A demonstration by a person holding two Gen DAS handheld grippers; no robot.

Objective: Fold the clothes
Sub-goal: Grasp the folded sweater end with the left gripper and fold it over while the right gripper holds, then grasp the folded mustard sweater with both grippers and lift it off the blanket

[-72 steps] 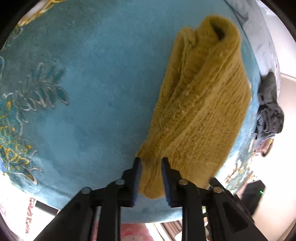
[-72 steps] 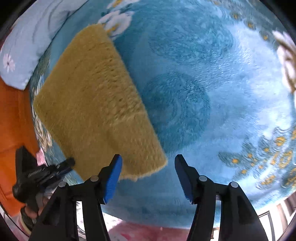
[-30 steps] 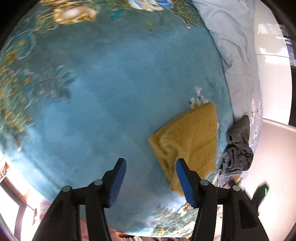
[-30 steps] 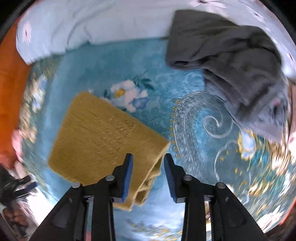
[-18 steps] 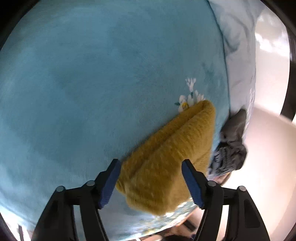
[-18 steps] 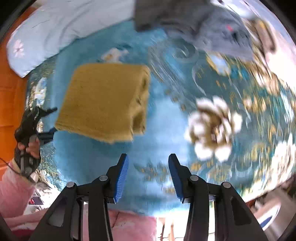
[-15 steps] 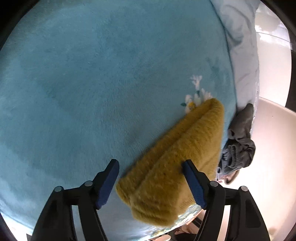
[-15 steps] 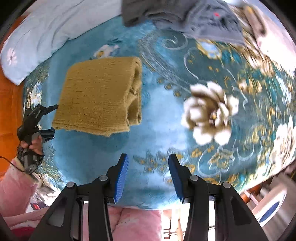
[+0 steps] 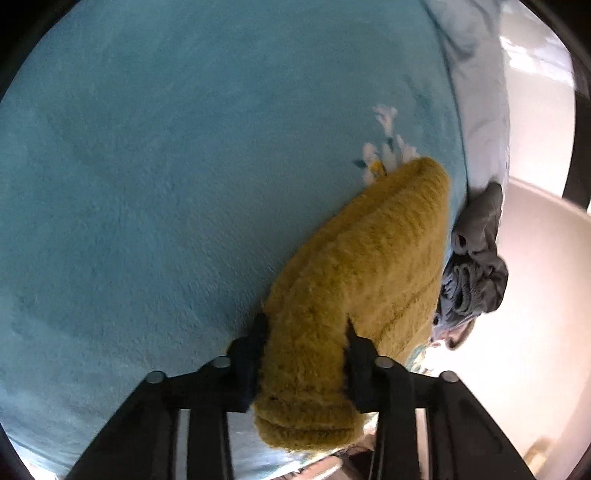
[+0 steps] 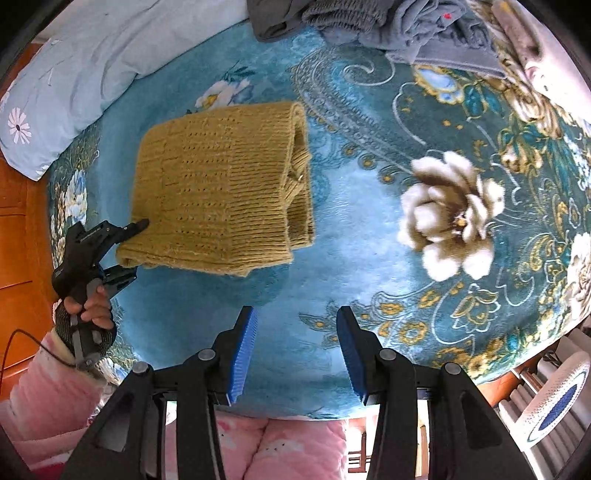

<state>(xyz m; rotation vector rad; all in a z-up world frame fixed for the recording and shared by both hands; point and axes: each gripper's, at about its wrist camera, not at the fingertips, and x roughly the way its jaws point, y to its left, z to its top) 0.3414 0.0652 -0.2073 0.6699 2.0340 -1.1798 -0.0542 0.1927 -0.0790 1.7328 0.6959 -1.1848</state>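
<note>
A folded mustard-yellow knit sweater (image 10: 221, 188) lies on the teal floral blanket (image 10: 369, 229). In the left wrist view its near corner (image 9: 306, 369) sits between the two fingers of my left gripper (image 9: 304, 354), which is shut on it. The right wrist view shows that left gripper (image 10: 129, 247) clamped on the sweater's left corner. My right gripper (image 10: 295, 350) is open and empty, held above bare blanket below and right of the sweater.
A grey heap of clothes (image 10: 388, 22) lies at the far edge of the blanket, also in the left wrist view (image 9: 476, 266). A pale blue quilt (image 10: 74, 66) lies at far left. A white flower pattern (image 10: 450, 214) marks the blanket at right.
My left gripper moved onto the sweater's corner and closed on it. My right gripper let go earlier, pulled back away from the sweater and stays open.
</note>
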